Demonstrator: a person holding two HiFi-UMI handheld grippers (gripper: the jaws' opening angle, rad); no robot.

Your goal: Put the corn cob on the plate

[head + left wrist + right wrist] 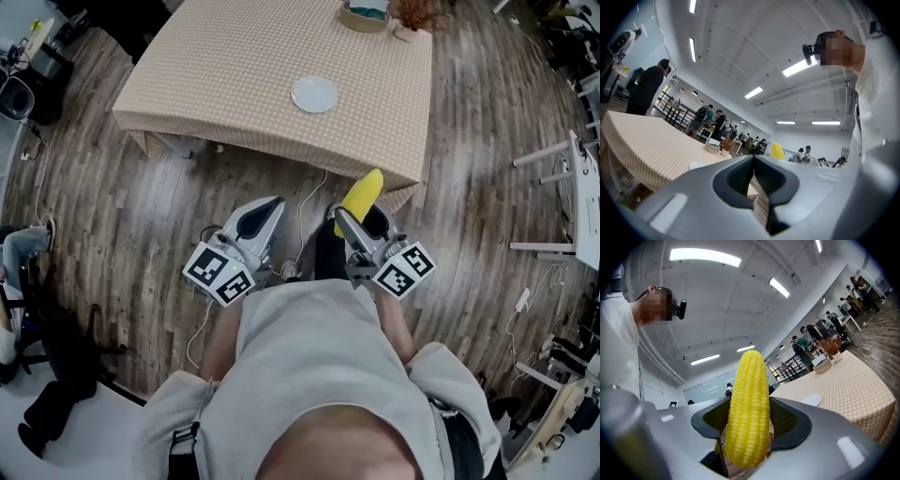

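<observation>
Corn cob point(749, 418) is pinched btwn the jaws of the right gripper point(748, 405), dark pads pressing both its flanks. Its long axis runs along the jaws; the blunt end is seated back in the grip and the tapered tip sticks out well past the jaw tips. In head view the cob point(364, 193) points straight ahead of the right gripper point(353, 221), twd the near table edge, tip just short of the cloth hem and over the wood floor point(234, 187).

Left gripper point(752, 161) has its jaws pressed together w/ nothing btwn them. It's held level beside the right one, slightly apart, pointing the same way point(270, 204). Marker cubes point(217, 272) sit at the rear of each, close to the person's torso.

Ahead of both tools stands the table point(216, 75) w/ checked beige cloth. White plate point(314, 94) lies on it, bare, well beyond the cob's tip and a bit left of the right gripper's line. Bowl point(364, 15) sits at the far edge, past the plate.
</observation>
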